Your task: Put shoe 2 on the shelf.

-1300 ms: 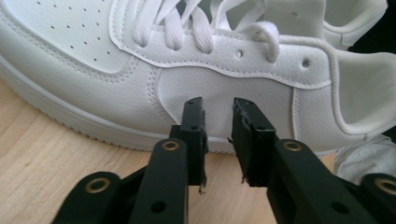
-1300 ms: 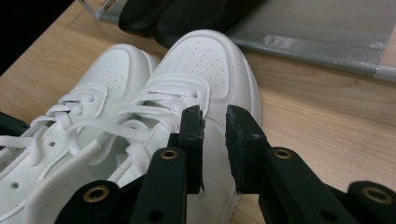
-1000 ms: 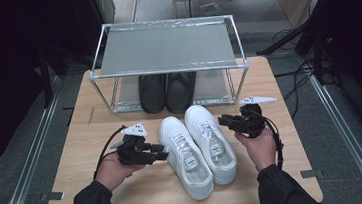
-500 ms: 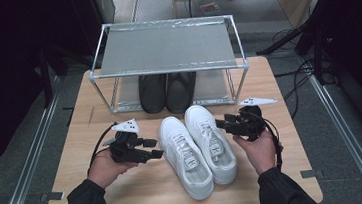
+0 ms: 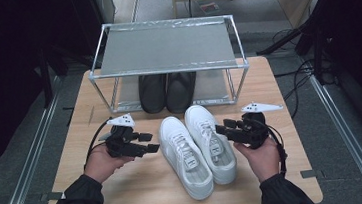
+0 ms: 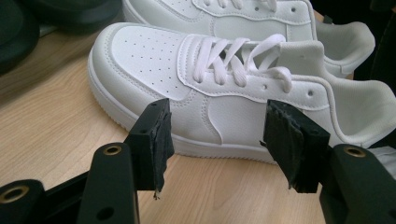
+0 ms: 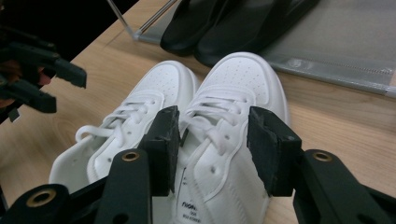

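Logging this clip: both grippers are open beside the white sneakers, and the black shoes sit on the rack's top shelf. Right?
Not quite. The black shoes sit on the bottom shelf of the rack, under its bare top shelf, as the high view shows. The rest holds: the left gripper and right gripper are open beside the white sneakers.
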